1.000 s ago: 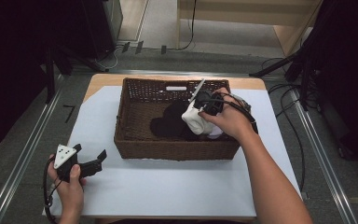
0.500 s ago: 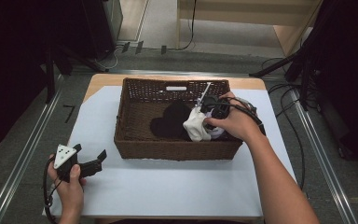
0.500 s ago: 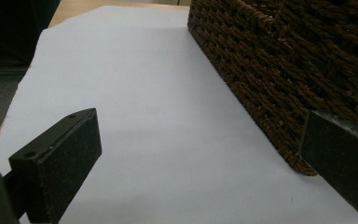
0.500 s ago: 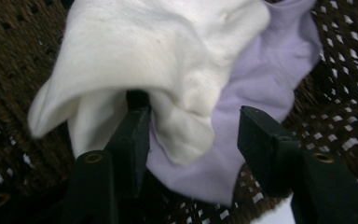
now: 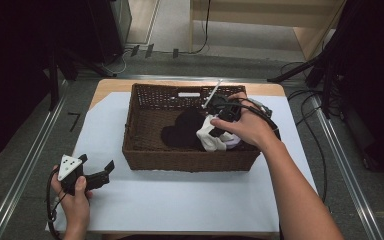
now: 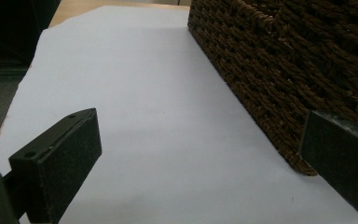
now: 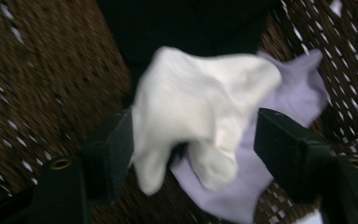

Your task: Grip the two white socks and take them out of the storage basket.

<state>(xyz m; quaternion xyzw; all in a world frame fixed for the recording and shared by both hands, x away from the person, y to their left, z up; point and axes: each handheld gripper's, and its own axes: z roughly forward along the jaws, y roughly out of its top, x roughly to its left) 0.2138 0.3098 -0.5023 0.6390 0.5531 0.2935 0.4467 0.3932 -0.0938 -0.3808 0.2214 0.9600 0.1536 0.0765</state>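
Wicker basket on white-covered table

The dark brown rectangular wicker basket is coarse woven fibre, rough and matt. In it lie a soft cream-white cloth sock, a smooth pale lilac cloth piece and a matt black fabric item. The white paper sheet looks smooth and flat (over a pale wooden tabletop). The 2 black jaw pads of the left gripper look finely grained, dull.
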